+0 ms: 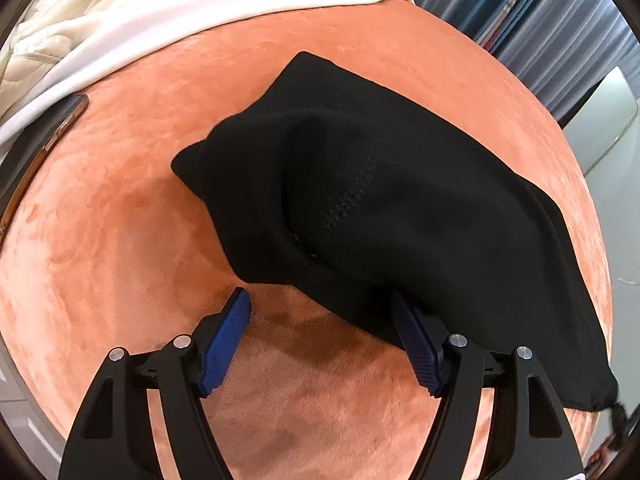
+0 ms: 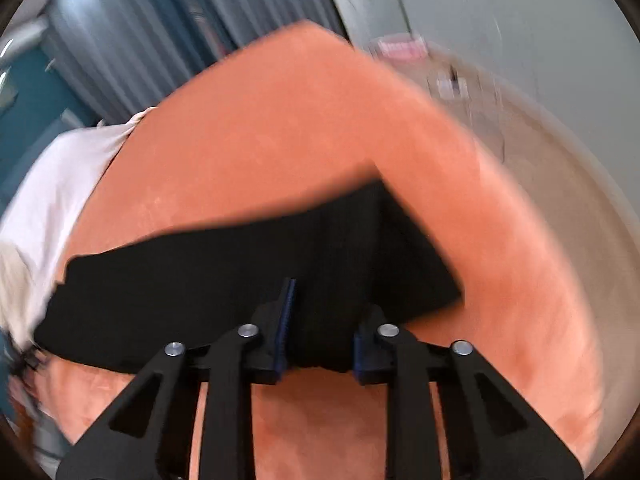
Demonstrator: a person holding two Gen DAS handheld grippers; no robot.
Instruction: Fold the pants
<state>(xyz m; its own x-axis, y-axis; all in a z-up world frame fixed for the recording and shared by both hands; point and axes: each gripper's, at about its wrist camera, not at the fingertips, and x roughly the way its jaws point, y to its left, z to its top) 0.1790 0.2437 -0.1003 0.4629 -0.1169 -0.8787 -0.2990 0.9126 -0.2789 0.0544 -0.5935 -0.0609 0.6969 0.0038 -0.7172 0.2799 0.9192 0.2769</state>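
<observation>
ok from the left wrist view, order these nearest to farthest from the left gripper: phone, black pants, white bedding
From the left gripper:
1. black pants, touching its right finger
2. phone, far left edge
3. white bedding, top left, beyond the phone

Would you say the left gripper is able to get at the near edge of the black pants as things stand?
Probably yes: the left gripper is open at the black pants, one finger already under the hem, with only bare orange blanket around.

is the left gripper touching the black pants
Touching: in the left wrist view the left gripper is open, its right finger tucked under the pants edge.
</observation>
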